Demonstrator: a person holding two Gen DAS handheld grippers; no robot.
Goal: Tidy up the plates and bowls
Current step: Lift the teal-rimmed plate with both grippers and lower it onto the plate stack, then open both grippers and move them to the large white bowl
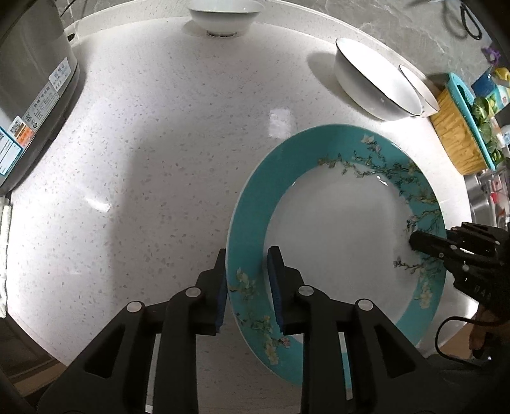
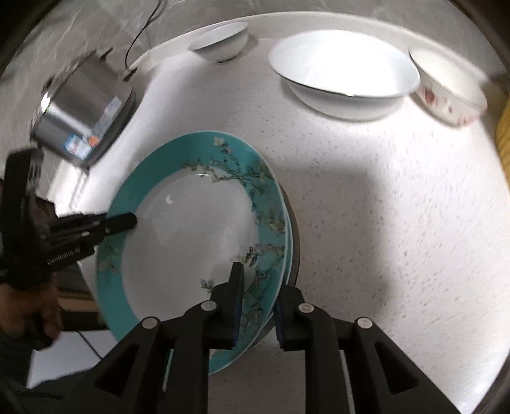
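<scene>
Cooker [image 1: 32, 95] stands well left of the plate [image 1: 334, 229], with bare counter [image 1: 143, 175] between. The left gripper [image 1: 248, 254] loosely straddles the plate's left rim, fingers slightly parted. The right gripper [image 2: 259, 286] straddles the right rim likewise. Bowls [image 1: 373, 79] sit beyond the plate.

We see the plate [image 1: 334, 223] on the counter [image 1: 143, 159], near its front edge. Our left gripper [image 1: 247, 286] straddles the plate's left rim, our right gripper [image 2: 256, 305] its right rim. Behind the plate sit a big bowl [image 2: 344, 73] and, just right of it, a small bowl [image 2: 449, 89]. Another bowl [image 1: 221, 16] sits at the back edge. An appliance [image 1: 28, 82] stands far left.
</scene>
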